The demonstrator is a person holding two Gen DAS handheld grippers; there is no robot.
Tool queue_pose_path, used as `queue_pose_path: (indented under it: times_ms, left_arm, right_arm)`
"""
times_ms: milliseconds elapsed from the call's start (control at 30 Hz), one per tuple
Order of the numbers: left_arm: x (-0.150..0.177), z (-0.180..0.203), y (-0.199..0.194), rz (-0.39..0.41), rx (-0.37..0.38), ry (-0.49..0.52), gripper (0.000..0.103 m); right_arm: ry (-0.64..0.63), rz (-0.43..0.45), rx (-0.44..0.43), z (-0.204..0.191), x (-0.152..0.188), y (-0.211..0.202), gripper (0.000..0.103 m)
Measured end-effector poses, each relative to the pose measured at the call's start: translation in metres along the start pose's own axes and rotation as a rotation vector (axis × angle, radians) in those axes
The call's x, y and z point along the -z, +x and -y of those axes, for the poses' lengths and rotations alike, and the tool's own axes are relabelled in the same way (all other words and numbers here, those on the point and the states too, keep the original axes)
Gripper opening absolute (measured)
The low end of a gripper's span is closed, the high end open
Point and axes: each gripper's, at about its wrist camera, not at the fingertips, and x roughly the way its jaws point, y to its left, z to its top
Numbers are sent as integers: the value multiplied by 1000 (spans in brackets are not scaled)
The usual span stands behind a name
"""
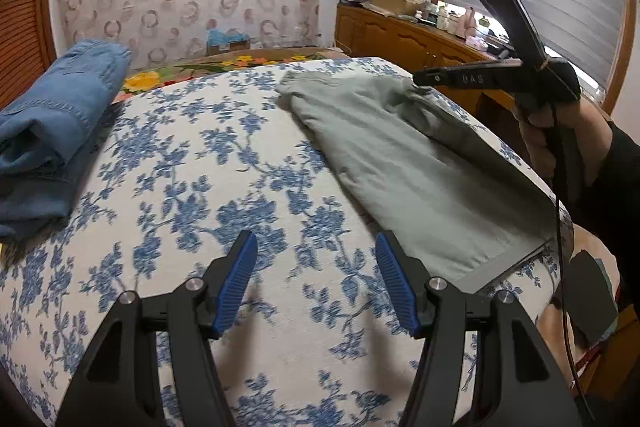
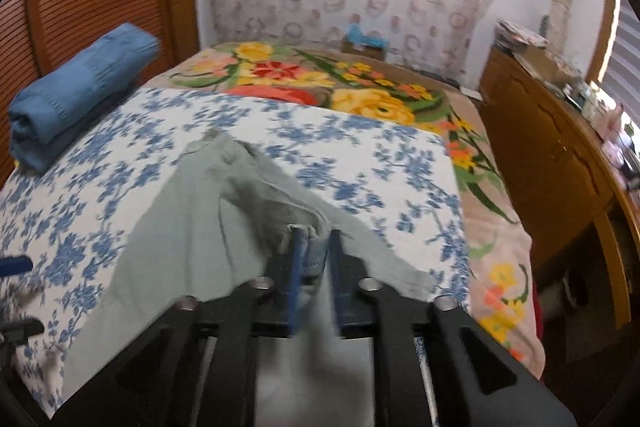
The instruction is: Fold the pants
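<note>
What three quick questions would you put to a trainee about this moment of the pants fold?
1. True or false: the left gripper holds the grey-green pants.
2. Where do the folded blue jeans lie? A: between the left gripper's jaws. B: at the left side of the blue-flowered cover. C: on top of the grey-green pants.
3. Fill in: the right gripper is closed on ___.

Key
1. False: its jaws stand open over the cover with nothing between them.
2. B.
3. The grey-green pants, tented up at its fingertips.
</note>
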Motion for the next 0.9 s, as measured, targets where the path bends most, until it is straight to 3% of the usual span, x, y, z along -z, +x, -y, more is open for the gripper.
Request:
queue_pose_path:
  times_ms: [200,333,533,667,900]
  left_arm:
    - [-7,11,14,-23,15,24,61]
    - [-9,14,21,-38,18,32,61]
    - [-4,17,29,-70,17,39,61]
    - [-4,18,32,-83,23,41,61]
    - [-4,20,32,-81,21,48,61]
  right_arm:
    - [42,14,-14,13,5,-4,28]
    - [52,-18,-62,11,8,0,28]
    - [115,-45,-64,23,13,5,28]
    - [154,-48,-65,35,17,1,36]
    - [200,-79,-153,36,22,-3,38]
